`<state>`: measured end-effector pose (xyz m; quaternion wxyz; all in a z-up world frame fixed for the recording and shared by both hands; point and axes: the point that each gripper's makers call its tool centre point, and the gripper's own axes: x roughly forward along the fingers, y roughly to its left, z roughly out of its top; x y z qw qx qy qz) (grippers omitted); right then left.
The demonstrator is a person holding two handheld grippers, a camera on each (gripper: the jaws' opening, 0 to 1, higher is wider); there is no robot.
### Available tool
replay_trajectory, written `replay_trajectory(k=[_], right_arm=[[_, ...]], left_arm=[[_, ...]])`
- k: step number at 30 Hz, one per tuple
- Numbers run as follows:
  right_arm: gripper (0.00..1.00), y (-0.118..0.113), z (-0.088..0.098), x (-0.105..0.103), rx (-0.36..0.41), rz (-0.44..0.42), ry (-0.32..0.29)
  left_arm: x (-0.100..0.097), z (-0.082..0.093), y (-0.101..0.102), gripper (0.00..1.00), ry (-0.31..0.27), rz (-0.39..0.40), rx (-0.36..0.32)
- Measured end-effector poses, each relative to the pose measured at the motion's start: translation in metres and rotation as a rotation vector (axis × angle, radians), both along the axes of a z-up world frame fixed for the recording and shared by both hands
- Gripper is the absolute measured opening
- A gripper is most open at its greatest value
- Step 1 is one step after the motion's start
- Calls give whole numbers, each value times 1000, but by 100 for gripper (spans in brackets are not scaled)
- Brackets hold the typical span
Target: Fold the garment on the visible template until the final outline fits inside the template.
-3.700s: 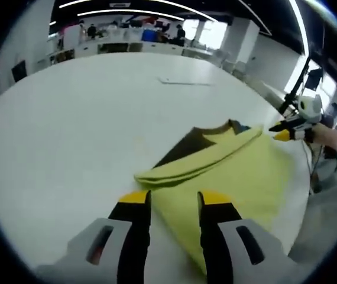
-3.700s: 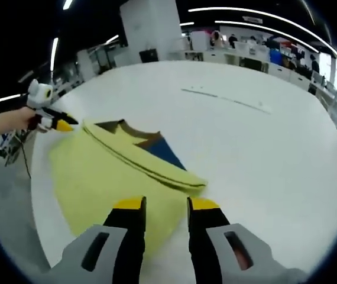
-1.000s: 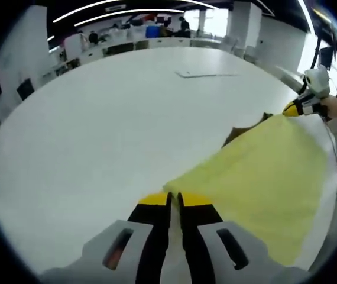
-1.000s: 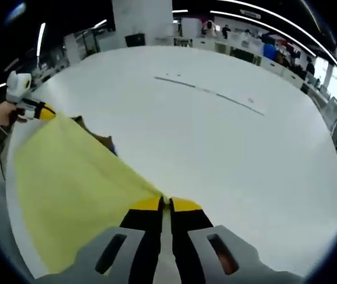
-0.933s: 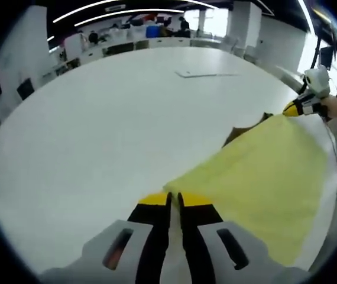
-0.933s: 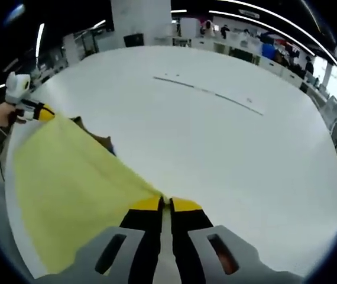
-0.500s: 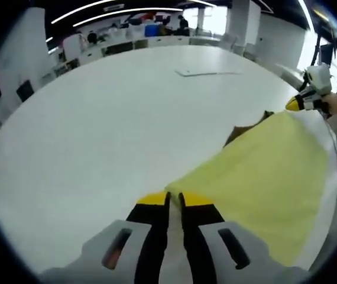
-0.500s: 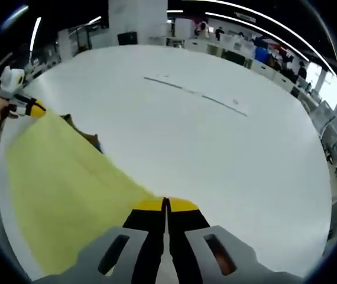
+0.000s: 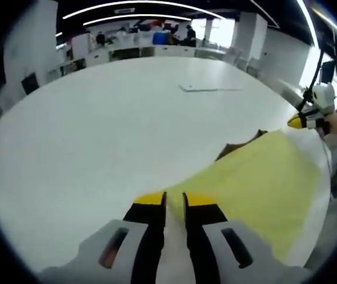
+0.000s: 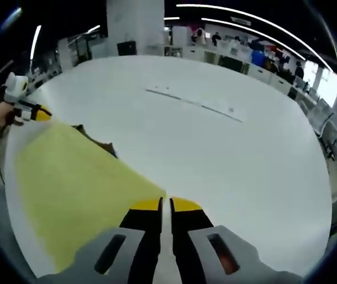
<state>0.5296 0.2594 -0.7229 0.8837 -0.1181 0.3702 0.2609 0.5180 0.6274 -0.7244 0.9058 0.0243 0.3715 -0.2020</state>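
Note:
A yellow garment (image 9: 257, 177) lies spread over the white table, its long folded edge running between the two grippers. My left gripper (image 9: 174, 200) is shut on one corner of it, jaws a narrow slit apart. My right gripper (image 10: 165, 205) pinches the other corner of the garment (image 10: 68, 177). In the left gripper view the right gripper (image 9: 301, 121) shows far right, held by a hand. In the right gripper view the left gripper (image 10: 35, 112) sits far left. A dark brown patch (image 9: 236, 148), partly hidden, sticks out from under the garment's edge; the same patch (image 10: 94, 139) shows here.
The big round white table (image 9: 109, 106) stretches far beyond the garment. A thin flat strip (image 10: 192, 103) lies on it further out, and the same strip (image 9: 207, 89) shows near the far side. Desks and people stand in the background. The table edge runs close behind the garment.
The garment went from loosely folded with both grippers open to stretched flat with both shut on its corners. In the last half second the jaws of both parted slightly and the views shifted a little.

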Motion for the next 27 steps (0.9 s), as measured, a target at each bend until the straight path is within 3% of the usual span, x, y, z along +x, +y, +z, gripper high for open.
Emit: replay_trajectory(k=[5,8,19,27], right_arm=[[14,7,8,-17,30,18,3],[17,11,12,-28,42,36,4],[32,20,24,-74,98,57,32],[44,18,40,-105,138,54,19]], left_arm=[[-10,14,-3,19,-24,-4,-45],[-20,20,-8,29,-32,-17,-84],[-62,32,-10,42,-29,-22,-105],[-90,54,-10,57,-55,-34,-116]])
